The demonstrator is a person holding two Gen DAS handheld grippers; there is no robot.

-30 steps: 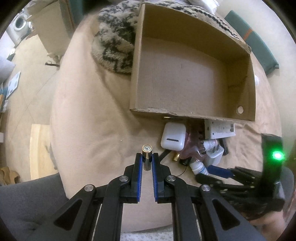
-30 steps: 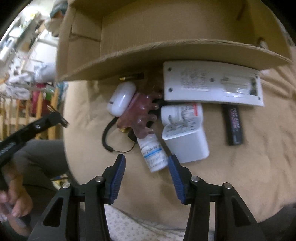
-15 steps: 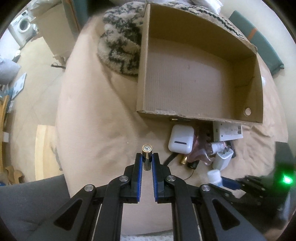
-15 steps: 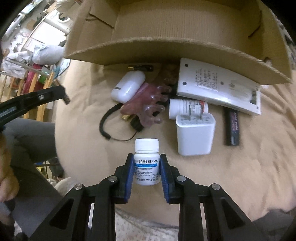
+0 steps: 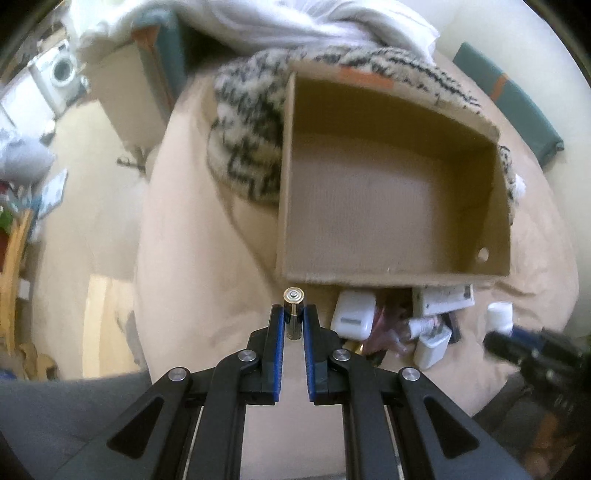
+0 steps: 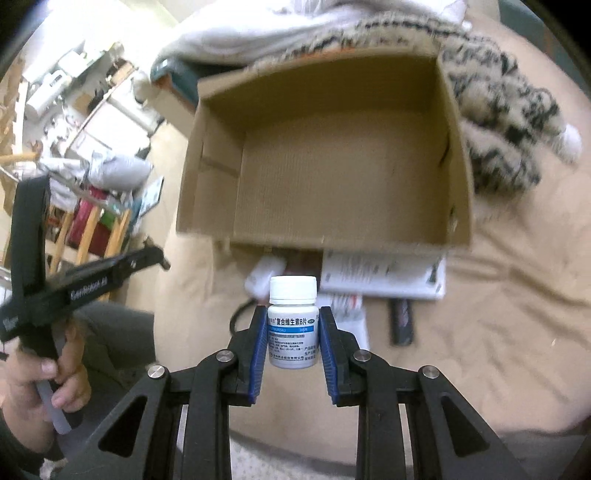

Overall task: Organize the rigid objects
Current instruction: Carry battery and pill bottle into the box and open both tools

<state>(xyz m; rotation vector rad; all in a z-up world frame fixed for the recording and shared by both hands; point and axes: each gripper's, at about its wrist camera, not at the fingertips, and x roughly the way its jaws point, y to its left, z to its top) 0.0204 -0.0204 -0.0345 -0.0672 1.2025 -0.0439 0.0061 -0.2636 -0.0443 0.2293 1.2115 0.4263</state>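
Note:
My left gripper [image 5: 293, 318] is shut on a small battery [image 5: 293, 300], held upright just before the near wall of the open cardboard box [image 5: 286, 184]. My right gripper [image 6: 293, 319] is shut on a white pill bottle [image 6: 293, 290] with a blue label, lifted above the pile, in front of the box [image 6: 210, 177]. Nothing lies inside the box. On the beige cover against the box's near wall lie a white earbud case [image 5: 352, 315], a pink hair claw [image 5: 388, 321], a white power strip [image 6: 380, 275], a white charger [image 5: 432, 347] and a black stick [image 6: 402, 319].
A black-and-white fleece [image 5: 243, 122] and a white cloth [image 5: 295, 26] lie behind the box. The beige surface drops to the floor [image 5: 103, 184] on the left. A person's hand [image 6: 55, 376] holds the left gripper's handle at the left of the right wrist view.
My right gripper closed on the pill bottle and raised it off the pile. Both grippers rose and tilted up toward the box. The battery stays gripped in the left.

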